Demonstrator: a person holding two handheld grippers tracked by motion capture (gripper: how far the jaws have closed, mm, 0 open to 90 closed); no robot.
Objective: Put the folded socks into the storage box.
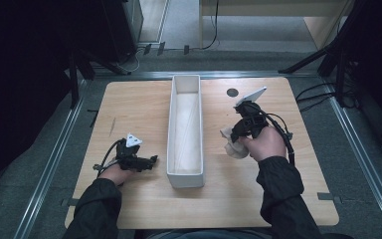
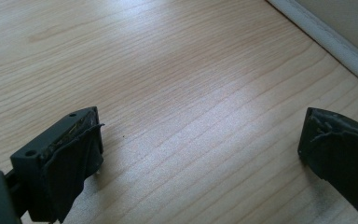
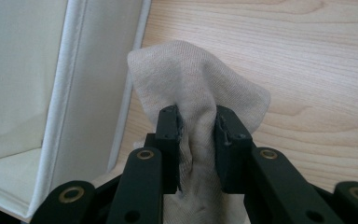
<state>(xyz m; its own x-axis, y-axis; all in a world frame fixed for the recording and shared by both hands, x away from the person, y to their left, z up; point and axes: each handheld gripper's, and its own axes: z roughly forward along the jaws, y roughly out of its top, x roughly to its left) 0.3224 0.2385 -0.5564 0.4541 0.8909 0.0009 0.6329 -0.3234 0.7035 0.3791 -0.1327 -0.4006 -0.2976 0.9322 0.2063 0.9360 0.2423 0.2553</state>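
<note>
Clearly, the crumpled beige knitted cloth [image 3: 200, 88] is pinched between the two black jaws of the right hand-held gripper [image 3: 198, 135], which are clamped on a bunched fold of it; the loose fabric spills out above and below the pads. From the high view, the cloth [image 1: 232, 143] hangs at the gripper [image 1: 239, 130] over the right half of the light wooden tabletop [image 1: 139, 107]; whether its lower end touches the wood cannot be told. Just beside it, toward the middle of the tabletop, stands the long, narrow white fabric-lined bin [image 1: 184, 172], lying lengthwise away from the person; its pale wall [image 3: 98, 84] rises close to the cloth in the right gripper view. On the far side of the bin, the left hand-held gripper [image 1: 146, 162] rests low at the tabletop, pointing toward the bin's near end. Its jaws stand wide apart with nothing between them, bare wood [image 2: 186, 93] showing in the gap.
</note>
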